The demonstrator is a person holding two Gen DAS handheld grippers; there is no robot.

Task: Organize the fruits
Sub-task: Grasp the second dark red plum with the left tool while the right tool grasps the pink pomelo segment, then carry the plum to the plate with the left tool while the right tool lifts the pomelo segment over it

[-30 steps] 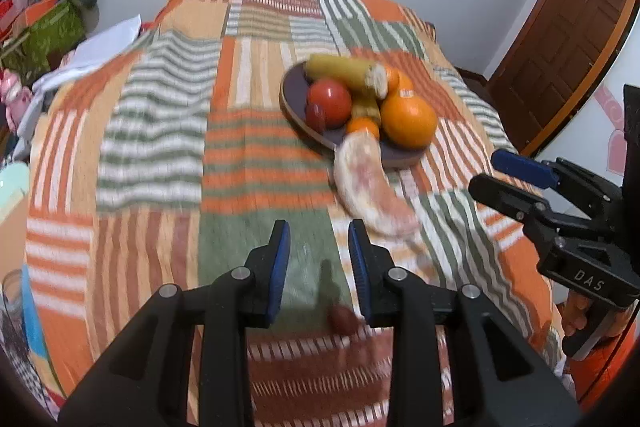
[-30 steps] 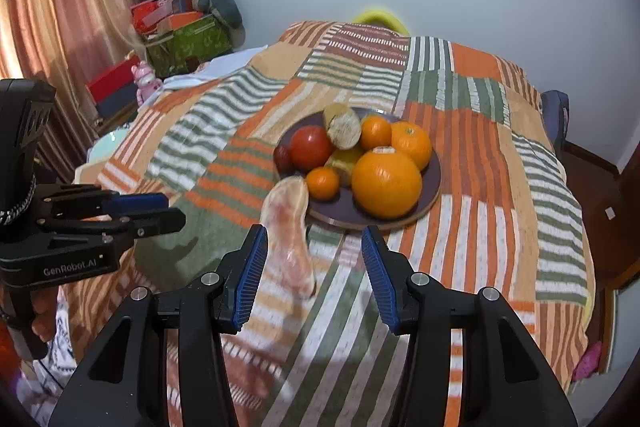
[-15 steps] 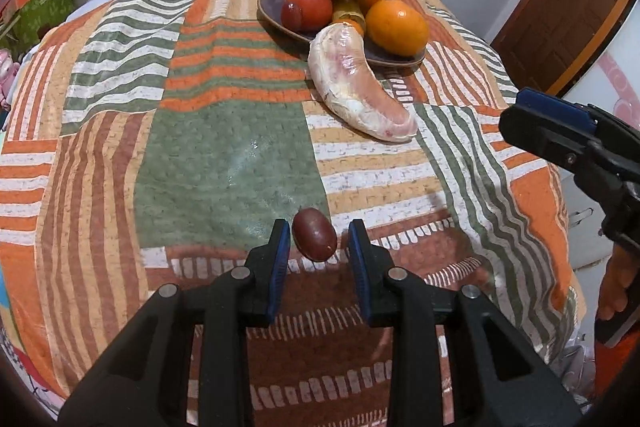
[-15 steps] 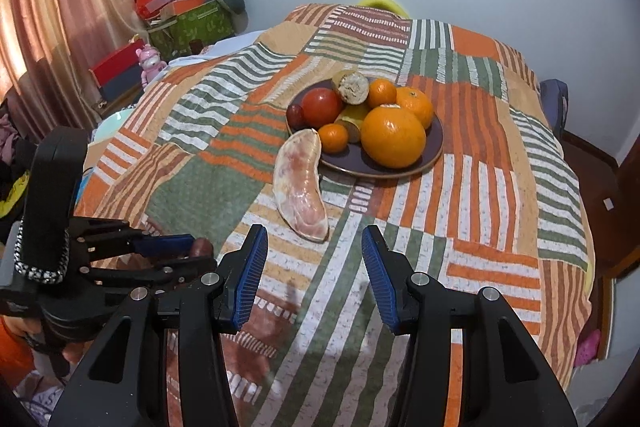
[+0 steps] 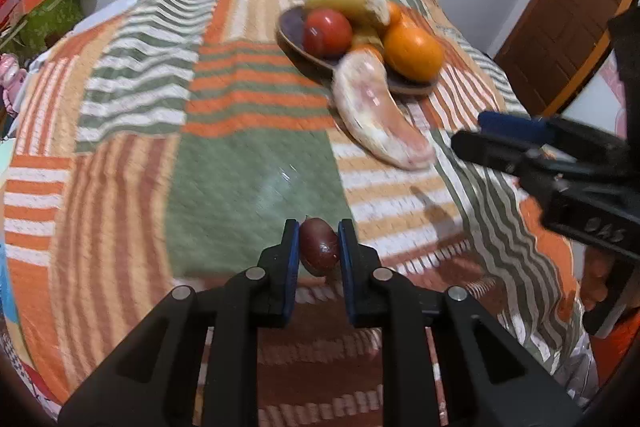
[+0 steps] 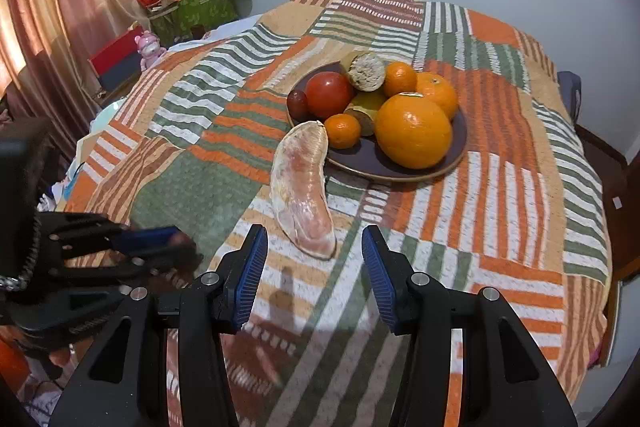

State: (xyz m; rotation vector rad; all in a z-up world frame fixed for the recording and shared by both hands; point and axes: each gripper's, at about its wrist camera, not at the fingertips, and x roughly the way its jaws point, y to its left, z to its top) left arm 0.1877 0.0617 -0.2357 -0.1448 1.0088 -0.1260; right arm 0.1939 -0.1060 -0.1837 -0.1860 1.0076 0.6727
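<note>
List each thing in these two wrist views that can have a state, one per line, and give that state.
Left claw: just closed, shut on the small dark red fruit.
Right claw: open, empty, above the blanket.
Peeled pomelo segment: on the blanket, one end at the plate rim.
Plate: loaded with fruit.
Large orange: whole, on the plate.

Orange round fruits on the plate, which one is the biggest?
The large orange at the front right of the brown plate, with a pale sticker on top. The other orange behind it and the two small tangerines are clearly smaller.
</note>
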